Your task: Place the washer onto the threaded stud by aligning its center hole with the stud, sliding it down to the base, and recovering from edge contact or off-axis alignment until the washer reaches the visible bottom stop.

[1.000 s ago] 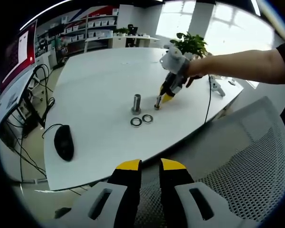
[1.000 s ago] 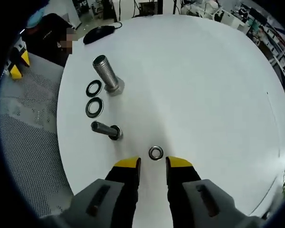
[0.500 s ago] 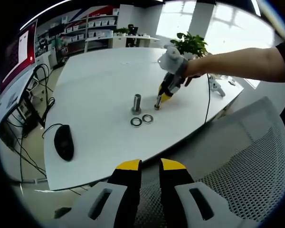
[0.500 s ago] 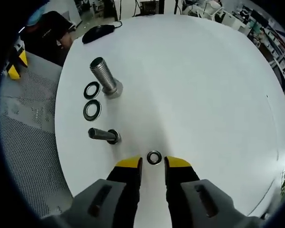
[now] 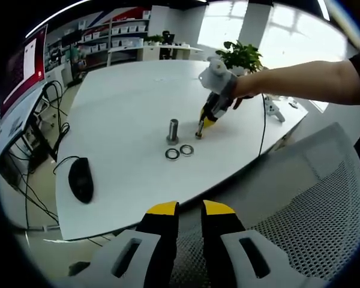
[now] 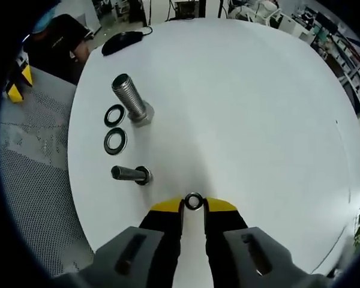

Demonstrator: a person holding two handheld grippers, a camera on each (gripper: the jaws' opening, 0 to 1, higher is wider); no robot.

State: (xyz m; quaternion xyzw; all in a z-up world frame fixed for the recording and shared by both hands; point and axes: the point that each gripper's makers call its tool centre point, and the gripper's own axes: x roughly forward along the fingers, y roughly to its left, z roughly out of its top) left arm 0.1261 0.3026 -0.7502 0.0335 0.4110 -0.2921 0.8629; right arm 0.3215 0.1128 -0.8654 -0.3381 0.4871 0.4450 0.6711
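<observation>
On a white counter [image 6: 258, 108], the right hand-held gripper [image 6: 194, 206] brackets a small steel washer [image 6: 194, 201] between its yellow-tipped jaws; the washer lies flat on the counter surface, right at the jaw tips, and the jaws stand slightly apart on either side of it. Whether they already touch its rim cannot be told.

Just beyond and to the left of that hand-held gripper stands the thin threaded stud [image 6: 131, 174], seated on a dark base. Farther out along the same side rises a thicker threaded bolt [image 6: 131, 99], with 2 larger dark-rimmed washers [image 6: 114, 128] lying side by side next to it. A black computer mouse [image 6: 123, 42] rests near the far edge of the counter.

In the left gripper view, the left hand-held gripper [image 5: 190, 209] is held off the near edge of the counter above a grey mesh chair [image 5: 324, 204], its jaws a narrow gap apart with nothing between them. Far ahead of it, a person's forearm [image 5: 300, 81] reaches over the counter. A potted plant [image 5: 240, 57] sits beyond. No writing or brand mark is legible in either view.
</observation>
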